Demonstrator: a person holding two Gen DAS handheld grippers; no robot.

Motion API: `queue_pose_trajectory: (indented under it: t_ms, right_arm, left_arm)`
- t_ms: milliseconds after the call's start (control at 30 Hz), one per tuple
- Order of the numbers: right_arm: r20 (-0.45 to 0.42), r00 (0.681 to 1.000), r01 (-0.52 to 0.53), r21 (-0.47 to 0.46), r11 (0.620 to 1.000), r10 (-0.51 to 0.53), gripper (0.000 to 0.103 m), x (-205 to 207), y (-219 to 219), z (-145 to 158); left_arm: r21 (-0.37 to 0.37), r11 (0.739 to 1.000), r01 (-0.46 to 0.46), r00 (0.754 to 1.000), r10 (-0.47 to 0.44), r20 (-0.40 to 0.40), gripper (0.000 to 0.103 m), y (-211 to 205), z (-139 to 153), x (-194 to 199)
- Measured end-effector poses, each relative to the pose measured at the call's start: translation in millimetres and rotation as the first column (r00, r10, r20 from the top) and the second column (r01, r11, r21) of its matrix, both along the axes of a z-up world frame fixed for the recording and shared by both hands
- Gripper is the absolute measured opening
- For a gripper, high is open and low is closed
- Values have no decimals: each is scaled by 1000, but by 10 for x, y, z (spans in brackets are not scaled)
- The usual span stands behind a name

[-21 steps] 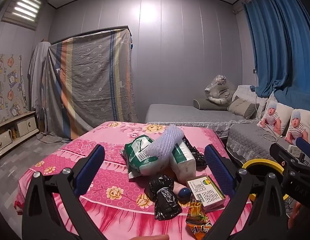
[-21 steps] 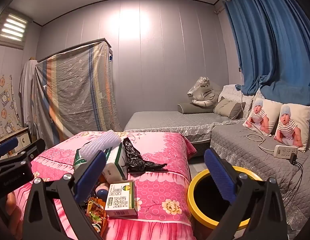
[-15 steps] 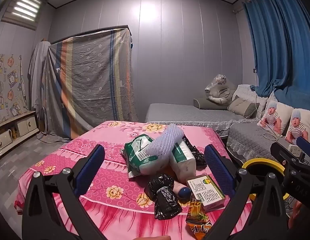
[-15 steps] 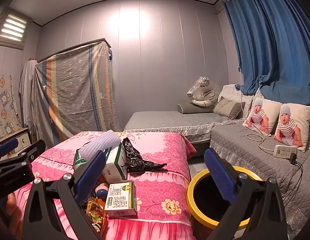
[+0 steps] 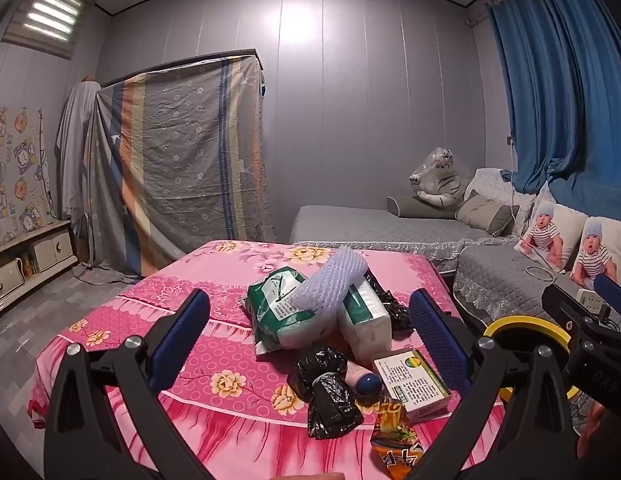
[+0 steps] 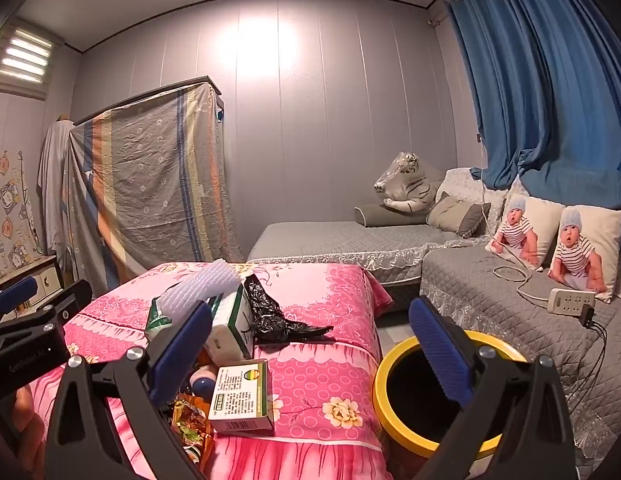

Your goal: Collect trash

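Observation:
A pile of trash lies on the pink floral bed [image 5: 214, 344]: a white foam net [image 5: 330, 284], green-and-white tissue packs [image 5: 286, 308], black plastic bags [image 5: 326, 388], a small green-and-white box [image 5: 410, 380], a snack wrapper [image 5: 394, 440] and a small bottle [image 5: 364, 380]. My left gripper [image 5: 310, 344] is open and empty, held just short of the pile. My right gripper [image 6: 310, 352] is open and empty, to the right of the pile, with the box [image 6: 242, 396] below it. A yellow-rimmed bin [image 6: 430, 392] stands on the floor right of the bed.
A grey sofa [image 6: 490, 292] with baby-print pillows [image 6: 550, 240] and a power strip [image 6: 570, 302] lies at the right. A cloth-covered wardrobe [image 5: 178, 168] stands at the back left. Blue curtains [image 6: 550, 100] hang at the right.

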State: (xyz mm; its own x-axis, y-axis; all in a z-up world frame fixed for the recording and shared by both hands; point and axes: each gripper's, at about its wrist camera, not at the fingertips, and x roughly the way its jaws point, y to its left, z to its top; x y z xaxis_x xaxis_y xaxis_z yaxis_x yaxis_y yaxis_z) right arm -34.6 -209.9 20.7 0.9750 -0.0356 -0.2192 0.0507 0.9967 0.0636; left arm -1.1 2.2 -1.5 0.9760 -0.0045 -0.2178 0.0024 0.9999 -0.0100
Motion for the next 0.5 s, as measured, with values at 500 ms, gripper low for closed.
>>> queue_pose_trajectory:
  t_ms: [500]
  right_arm:
    - [-1, 1000, 1, 2, 1000, -1, 95, -4, -5, 1]
  left_arm:
    - [2, 1000, 0, 1000, 0, 1, 96, -30, -3, 10]
